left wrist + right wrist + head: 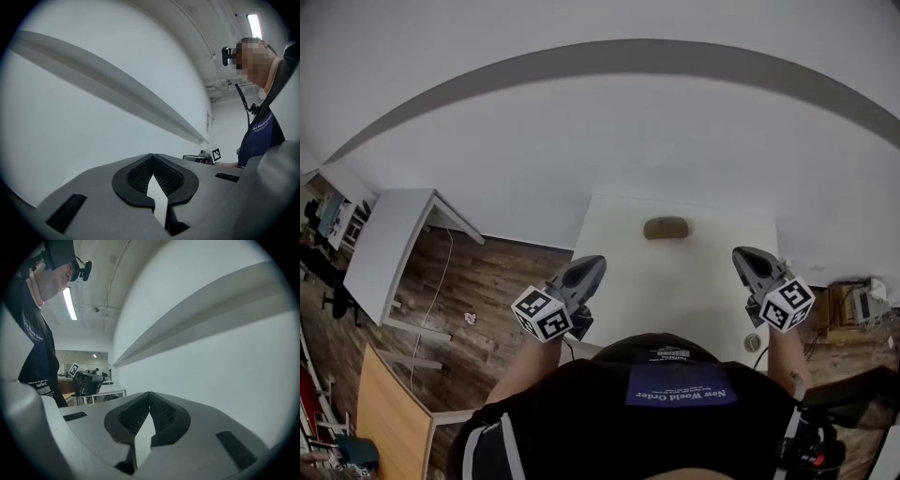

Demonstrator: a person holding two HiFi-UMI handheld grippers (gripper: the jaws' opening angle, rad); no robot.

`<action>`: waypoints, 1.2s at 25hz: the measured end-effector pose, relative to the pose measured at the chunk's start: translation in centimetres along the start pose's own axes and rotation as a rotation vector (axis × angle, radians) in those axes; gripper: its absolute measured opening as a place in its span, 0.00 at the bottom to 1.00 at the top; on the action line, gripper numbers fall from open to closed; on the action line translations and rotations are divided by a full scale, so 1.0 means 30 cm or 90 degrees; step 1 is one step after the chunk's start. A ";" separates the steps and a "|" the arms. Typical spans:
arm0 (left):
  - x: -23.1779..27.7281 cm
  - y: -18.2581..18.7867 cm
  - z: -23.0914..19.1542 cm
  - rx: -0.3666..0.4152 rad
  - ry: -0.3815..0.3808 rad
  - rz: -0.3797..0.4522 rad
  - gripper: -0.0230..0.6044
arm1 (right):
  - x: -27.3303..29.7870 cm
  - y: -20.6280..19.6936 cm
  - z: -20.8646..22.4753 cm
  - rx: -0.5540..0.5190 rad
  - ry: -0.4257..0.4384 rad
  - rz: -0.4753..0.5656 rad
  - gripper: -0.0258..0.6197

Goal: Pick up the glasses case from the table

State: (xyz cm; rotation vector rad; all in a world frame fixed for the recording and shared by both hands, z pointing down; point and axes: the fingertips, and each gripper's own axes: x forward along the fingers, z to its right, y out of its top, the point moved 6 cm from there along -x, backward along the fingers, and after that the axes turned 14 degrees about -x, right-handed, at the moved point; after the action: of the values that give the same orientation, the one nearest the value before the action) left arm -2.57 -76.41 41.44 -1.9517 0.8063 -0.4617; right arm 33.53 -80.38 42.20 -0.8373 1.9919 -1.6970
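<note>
Nearest the camera in the head view, a black shirt (675, 394) with a blue patch is seen, and from either side of it a bare forearm is held out forward: the left forearm (523, 361) angled slightly inward, the right forearm (787, 352) nearly straight ahead. Each gripper is carried level, pointing away from the body towards the wall.

The left gripper (591, 265) is held over the near left corner of the white table (619, 281), with its marker cube (542, 314) at the rear. In the left gripper view its jaws are seen clenched, tips meeting (151, 157), with nothing gripped between them.

The right gripper (742, 256) is held at much the same level over the table's right side, its marker cube (787, 305) likewise behind it. In the right gripper view its jaws are also pressed together at the tips (149, 394), and nothing is grasped. The two grippers are kept well apart, roughly parallel.

Beyond them, the glasses case (667, 228), a brownish oval, is seen lying crosswise on the far part of the table. It lies between the lines of the two grippers, well apart from both and touched by neither.

Behind the table a white wall (600, 141) crossed by a grey band (609, 56) is seen. To the left, a second white table (389, 244) is seen standing on a wooden floor (487, 291).
</note>
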 end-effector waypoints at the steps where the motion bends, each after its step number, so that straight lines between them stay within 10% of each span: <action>1: 0.029 -0.006 0.018 -0.002 0.008 -0.001 0.03 | -0.001 -0.011 0.037 0.002 0.008 0.004 0.04; 9: 0.144 -0.011 -0.010 0.009 0.051 -0.028 0.03 | 0.082 -0.091 0.200 0.026 0.035 0.025 0.04; 21: 0.266 0.118 -0.484 -0.005 -0.105 -0.079 0.03 | 0.403 -0.066 0.154 0.067 -0.088 -0.008 0.04; 30: 0.361 0.065 -0.584 -0.022 -0.082 -0.090 0.03 | 0.509 -0.178 0.187 0.070 -0.045 -0.039 0.04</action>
State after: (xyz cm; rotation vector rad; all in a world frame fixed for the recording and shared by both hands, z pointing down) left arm -6.22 -95.64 48.14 -2.0566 0.6013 -0.4022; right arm 26.75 -95.13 47.65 -0.9157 1.8263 -1.7678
